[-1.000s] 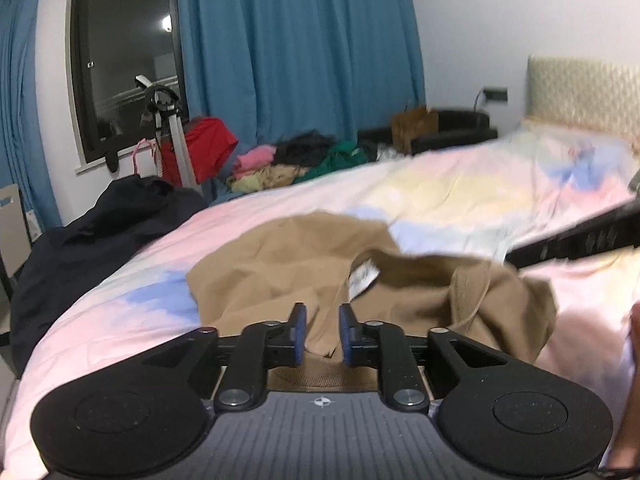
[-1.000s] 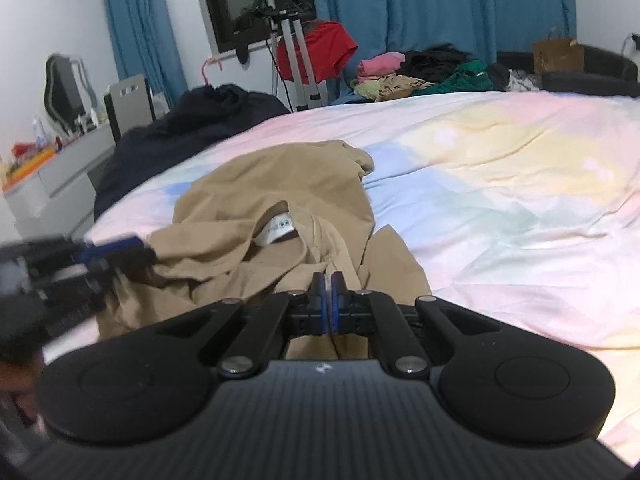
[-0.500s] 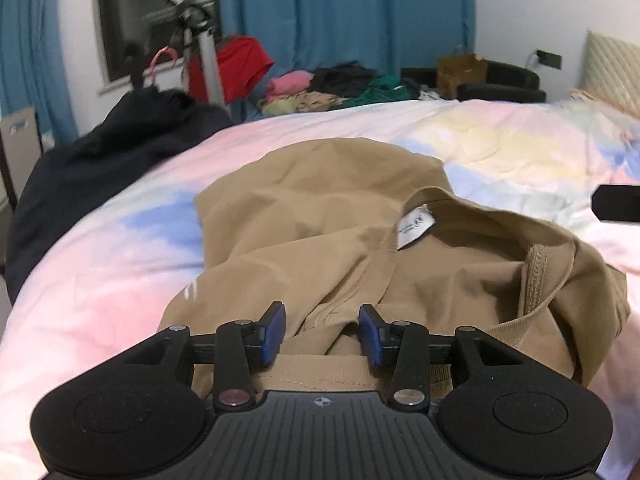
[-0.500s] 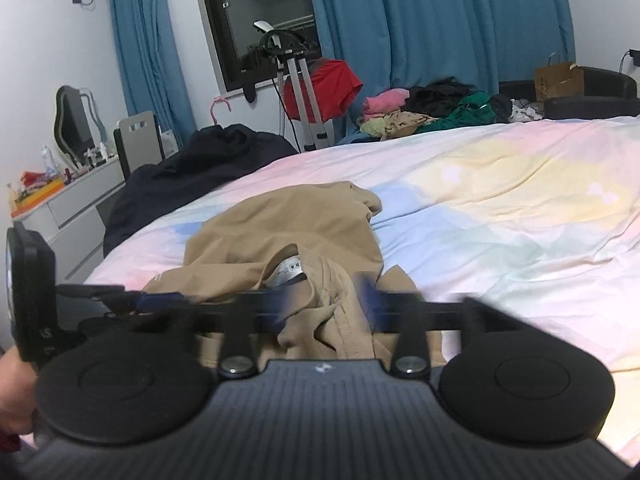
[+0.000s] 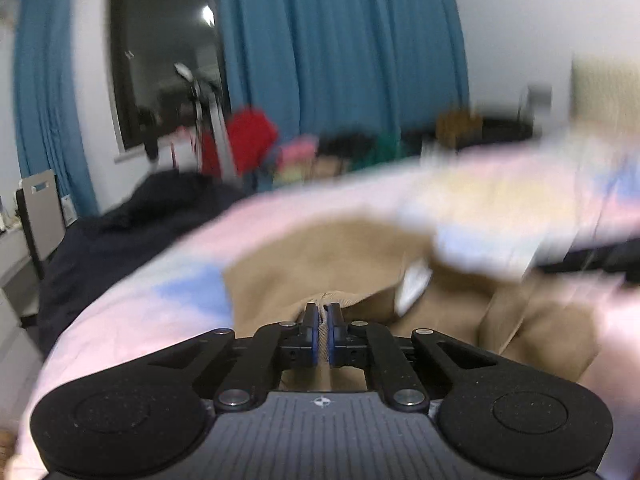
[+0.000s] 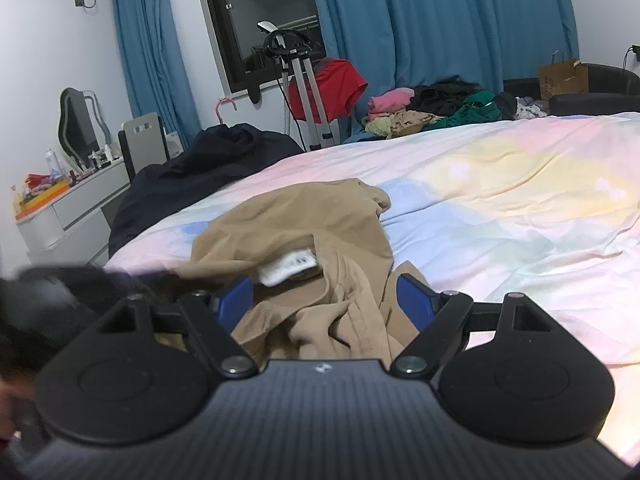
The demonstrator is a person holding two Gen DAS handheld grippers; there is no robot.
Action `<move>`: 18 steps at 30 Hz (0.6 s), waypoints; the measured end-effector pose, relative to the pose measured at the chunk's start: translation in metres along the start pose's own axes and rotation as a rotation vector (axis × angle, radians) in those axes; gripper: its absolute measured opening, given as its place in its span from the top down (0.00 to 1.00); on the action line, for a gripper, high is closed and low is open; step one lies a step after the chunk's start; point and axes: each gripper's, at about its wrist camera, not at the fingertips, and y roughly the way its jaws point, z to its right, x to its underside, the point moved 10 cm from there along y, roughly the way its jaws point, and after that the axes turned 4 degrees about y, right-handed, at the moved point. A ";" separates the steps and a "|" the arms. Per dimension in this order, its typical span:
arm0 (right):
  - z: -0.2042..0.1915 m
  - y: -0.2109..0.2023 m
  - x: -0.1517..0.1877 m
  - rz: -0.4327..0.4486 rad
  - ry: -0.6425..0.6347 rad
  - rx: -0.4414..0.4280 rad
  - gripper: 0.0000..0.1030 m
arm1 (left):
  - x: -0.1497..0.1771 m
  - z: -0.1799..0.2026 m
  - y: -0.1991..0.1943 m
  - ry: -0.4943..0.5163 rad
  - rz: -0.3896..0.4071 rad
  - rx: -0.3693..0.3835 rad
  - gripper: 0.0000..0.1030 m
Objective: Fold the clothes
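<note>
Presently, listed from left to right.

White dresser (image 6: pixel 76 204): at nine o'clock in the right wrist view, cluttered with small items.

Dark garment heap (image 6: pixel 208 160): at ten o'clock, on the bed's left edge.

Left gripper (image 5: pixel 322 312): jaws clenched on a ribbed edge of the tan garment (image 5: pixel 332 264), having just been closing; tan cloth sits between the blue pads. This view is blurred with motion.

Tan garment, again (image 6: pixel 304 232): crumpled on the pastel bedspread (image 6: pixel 500 200), at the near left part of the bed, white label (image 6: pixel 286 266) showing at its neck opening.

Right gripper (image 6: pixel 326 300): jaws released and spread wide, hovering over the near folds of the garment; the pads press on nothing.

Red garment (image 6: pixel 332 88): at twelve o'clock, draped on a metal stand before the blue curtains (image 6: pixel 440 20).

Mixed clothes pile (image 6: pixel 432 110): at one o'clock, beyond the bed.

Paper bag (image 6: pixel 564 78): at two o'clock.
</note>
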 end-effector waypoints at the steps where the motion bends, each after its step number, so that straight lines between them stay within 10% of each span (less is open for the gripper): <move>1: 0.000 0.001 0.001 -0.002 -0.002 0.001 0.22 | -0.009 -0.002 -0.012 -0.017 0.047 0.003 0.96; 9: -0.006 0.027 0.011 -0.036 -0.019 0.058 0.22 | -0.040 0.004 -0.074 -0.027 0.263 0.042 0.96; 18: 0.034 0.020 0.005 0.022 0.033 0.302 0.22 | -0.042 0.002 -0.082 -0.071 0.276 0.013 0.96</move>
